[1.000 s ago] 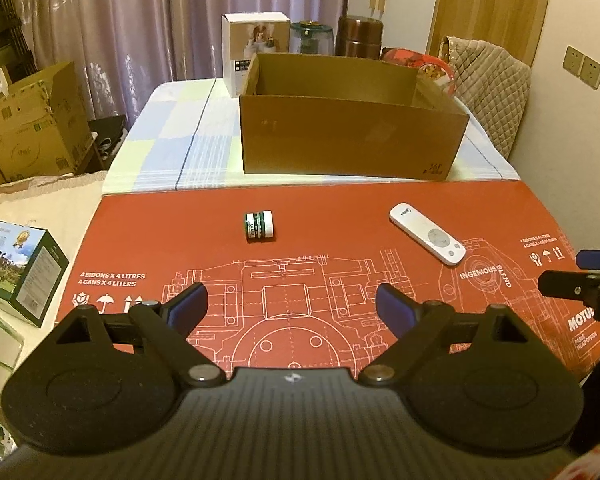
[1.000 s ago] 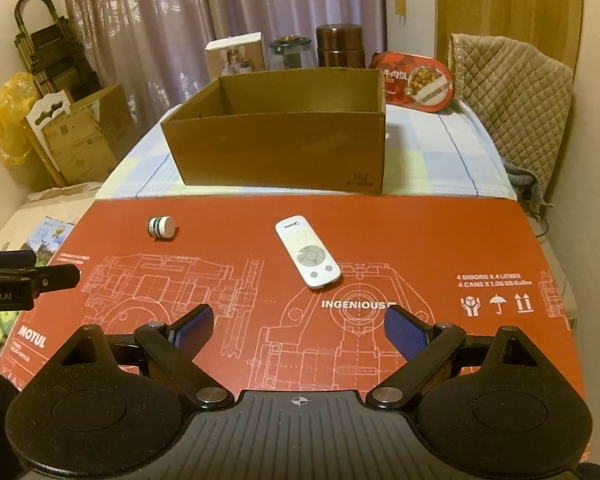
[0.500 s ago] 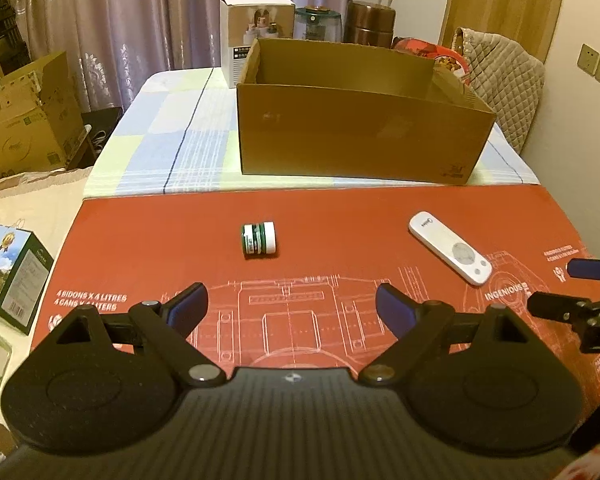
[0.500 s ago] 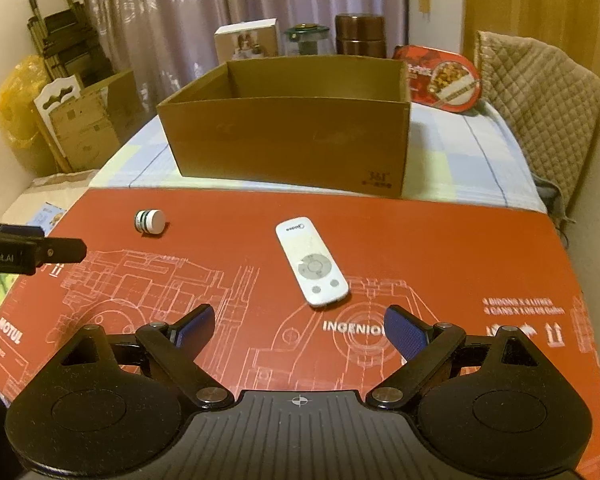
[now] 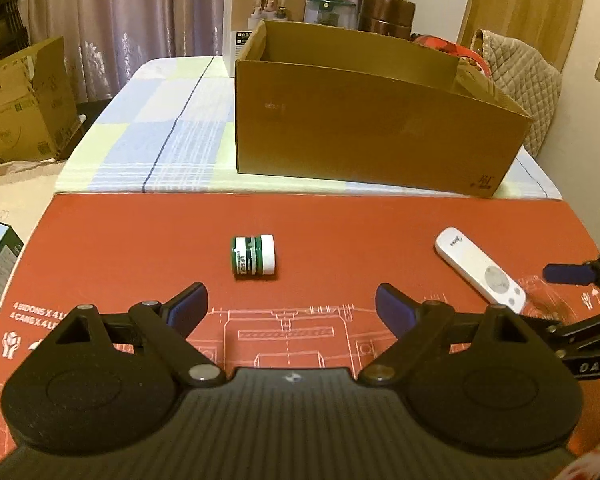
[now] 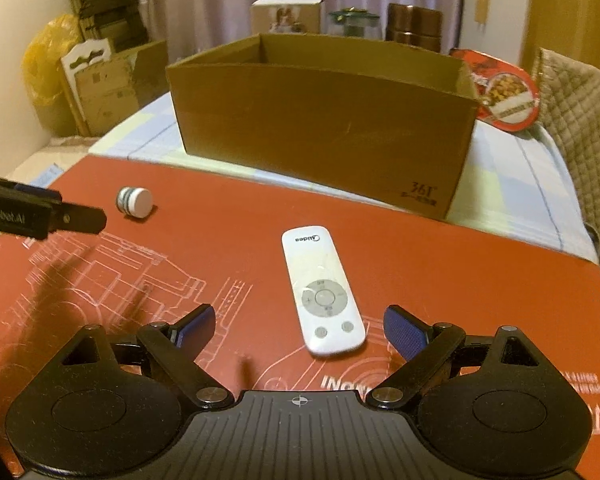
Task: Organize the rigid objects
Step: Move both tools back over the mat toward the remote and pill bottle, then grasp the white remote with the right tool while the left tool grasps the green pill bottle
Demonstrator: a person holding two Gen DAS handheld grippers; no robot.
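The left gripper (image 5: 291, 307) and right gripper (image 6: 299, 327) both have jaws spread wide, holding nothing. The small jar (image 5: 254, 257) lies just ahead of the left jaws, the remote (image 6: 321, 290) reaches between the right jaws, with bare red mat (image 5: 140, 240) around both. The cardboard box (image 5: 364, 132) seemingly stands beyond the mat's far edge.

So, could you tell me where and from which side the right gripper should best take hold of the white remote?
Probably across its two long edges, near the middle. The white remote lies flat on the red mat, lengthwise roughly along the view, its narrow width fitting between the open right gripper. Come down from above and from the near end, fingers straddling the body.
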